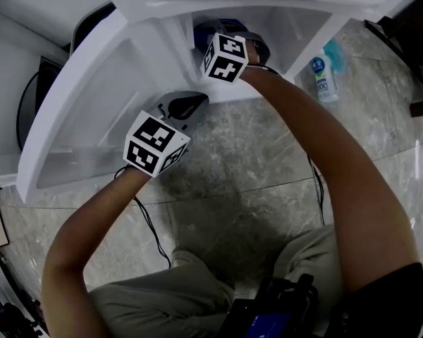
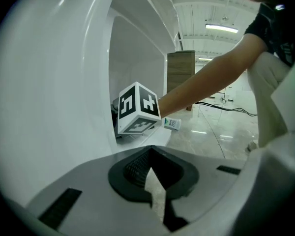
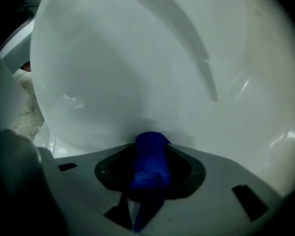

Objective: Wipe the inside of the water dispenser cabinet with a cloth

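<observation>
**Cloth at cabinet wall**

Right gripper was clenched on the crumpled blue fabric cloth, which was pressed to the inner wall of the white plastic water dispenser cabinet. Left gripper was fully closed and empty, outside.

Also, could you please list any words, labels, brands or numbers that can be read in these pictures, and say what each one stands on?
Nothing here can be read with certainty.
Bottle: its label carries print, but it is too small and blurred to read.
Left tool and right tool: their cubes bear only black-and-white square patterns, no words.
</observation>
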The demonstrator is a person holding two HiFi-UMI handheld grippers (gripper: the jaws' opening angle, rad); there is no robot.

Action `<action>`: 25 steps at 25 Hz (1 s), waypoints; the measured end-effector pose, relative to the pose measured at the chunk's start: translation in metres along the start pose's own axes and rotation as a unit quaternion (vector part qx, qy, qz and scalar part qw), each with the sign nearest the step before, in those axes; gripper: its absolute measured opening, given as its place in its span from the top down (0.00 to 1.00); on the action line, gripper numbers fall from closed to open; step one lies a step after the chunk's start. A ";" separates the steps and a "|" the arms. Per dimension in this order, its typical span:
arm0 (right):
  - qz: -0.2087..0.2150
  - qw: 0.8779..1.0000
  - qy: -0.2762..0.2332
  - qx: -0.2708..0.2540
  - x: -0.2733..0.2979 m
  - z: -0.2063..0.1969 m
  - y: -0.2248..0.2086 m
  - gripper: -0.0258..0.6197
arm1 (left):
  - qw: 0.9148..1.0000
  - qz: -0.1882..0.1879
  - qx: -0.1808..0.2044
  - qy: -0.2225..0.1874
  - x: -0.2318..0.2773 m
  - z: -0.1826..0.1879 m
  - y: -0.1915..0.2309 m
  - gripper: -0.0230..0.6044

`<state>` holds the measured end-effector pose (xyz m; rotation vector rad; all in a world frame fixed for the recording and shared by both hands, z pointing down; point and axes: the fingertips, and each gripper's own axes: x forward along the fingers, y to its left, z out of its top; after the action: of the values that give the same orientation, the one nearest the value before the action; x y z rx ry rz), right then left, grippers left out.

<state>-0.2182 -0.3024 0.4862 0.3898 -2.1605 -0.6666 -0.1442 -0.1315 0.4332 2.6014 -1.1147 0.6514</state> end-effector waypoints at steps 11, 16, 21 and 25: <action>0.056 0.998 -0.017 -0.003 -0.016 0.006 0.024 0.76 | 1.000 -0.018 -0.002 -0.006 0.017 0.003 -0.009 0.95; 0.065 0.997 -0.010 0.029 -0.008 0.002 0.011 0.75 | 0.999 -0.039 -0.016 0.003 0.012 -0.010 -0.017 0.95; 0.041 0.998 0.016 0.040 -0.002 0.001 0.003 0.75 | 0.999 -0.040 -0.019 0.000 0.006 -0.007 -0.018 0.95; 0.097 0.993 -0.019 0.063 -0.025 0.006 0.022 0.75 | 0.999 -0.041 0.006 -0.002 0.003 0.003 -0.021 0.95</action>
<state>-0.2088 -0.2706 0.4799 0.2314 -2.2483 -0.4331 -0.1264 -0.1201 0.4311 2.6438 -1.0017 0.6375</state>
